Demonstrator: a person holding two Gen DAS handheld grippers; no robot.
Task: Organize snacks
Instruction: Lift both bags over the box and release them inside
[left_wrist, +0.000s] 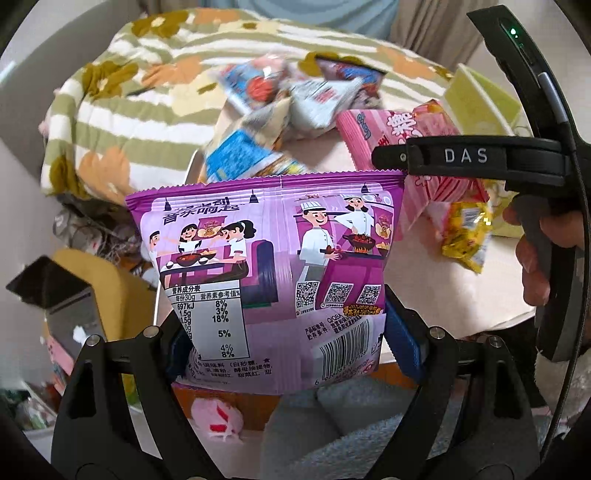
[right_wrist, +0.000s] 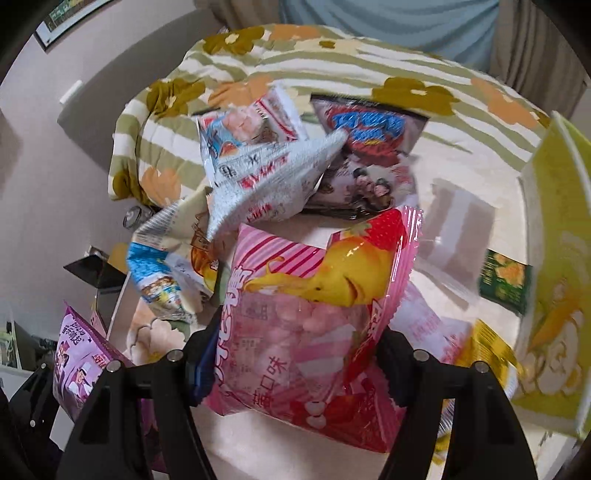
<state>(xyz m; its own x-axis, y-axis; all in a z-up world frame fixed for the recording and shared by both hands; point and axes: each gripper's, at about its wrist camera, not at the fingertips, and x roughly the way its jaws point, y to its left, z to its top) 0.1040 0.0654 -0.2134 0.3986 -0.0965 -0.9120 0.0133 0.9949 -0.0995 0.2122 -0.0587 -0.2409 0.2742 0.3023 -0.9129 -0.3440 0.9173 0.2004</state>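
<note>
Purple bag (left_wrist: 273, 280) clamped in your left gripper (left_wrist: 280, 347), pink strawberry bag (right_wrist: 306, 325) pinched in right gripper (right_wrist: 295, 373). Sorting underway; next, carry each clear of loose pile (right_wrist: 273, 162), pick drop spot.

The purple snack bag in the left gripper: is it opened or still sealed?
Seemingly sealed: the purple snack bag has its crimped top edge straight and unbroken, and it looks puffed. Its bottom seam sits partly hidden between the left gripper fingers.
</note>
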